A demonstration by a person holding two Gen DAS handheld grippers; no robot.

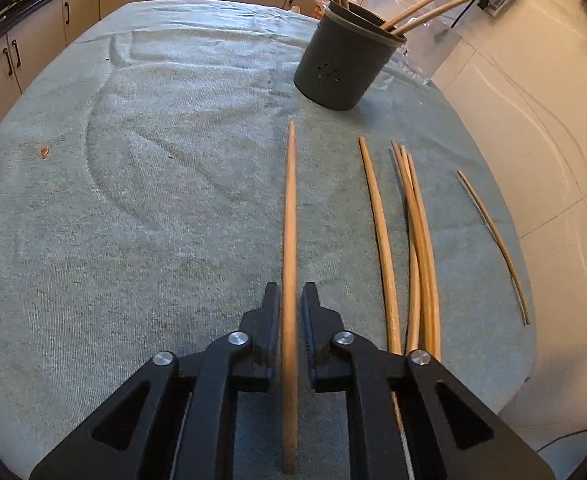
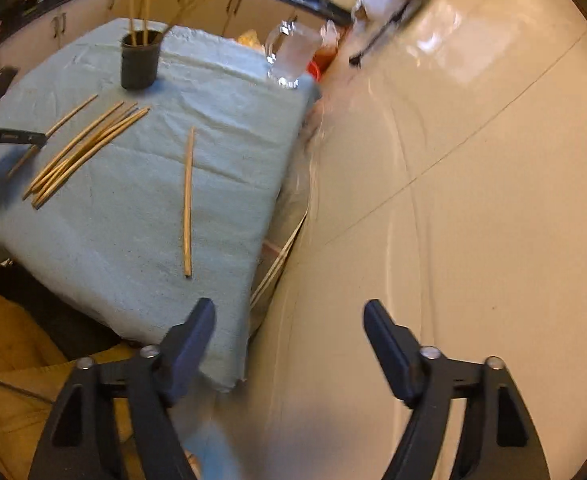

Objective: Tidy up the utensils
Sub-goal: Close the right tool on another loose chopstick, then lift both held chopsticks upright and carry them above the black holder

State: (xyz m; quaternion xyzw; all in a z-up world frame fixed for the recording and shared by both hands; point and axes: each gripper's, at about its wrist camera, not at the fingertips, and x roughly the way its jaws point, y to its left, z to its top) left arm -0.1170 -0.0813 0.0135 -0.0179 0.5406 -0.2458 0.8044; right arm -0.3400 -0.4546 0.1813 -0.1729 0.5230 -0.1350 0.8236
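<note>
A wooden chopstick [image 1: 290,200] lies lengthwise between the jaws of my left gripper [image 1: 291,292]. The jaws stand narrowly open, with a thin gap showing at the right pad. To its right on the cloth are a single chopstick [image 1: 377,220], a bundle of several [image 1: 421,240] and a thin one [image 1: 493,240]. The dark round holder [image 1: 341,68] stands beyond them with several chopsticks in it. My right gripper [image 2: 289,308] is wide open and holds nothing; it hangs above the table's near corner and the floor. In the right wrist view I see the holder [image 2: 140,62], the bundle [image 2: 85,148] and a lone chopstick [image 2: 188,200].
A pale green cloth [image 1: 133,200] covers the table. A glass mug [image 2: 293,56] stands at the far corner. Glossy floor tiles [image 2: 453,200] lie to the right of the table. Cabinets with dark handles [image 1: 65,12] run along the back. My left gripper [image 2: 13,136] shows at the left edge.
</note>
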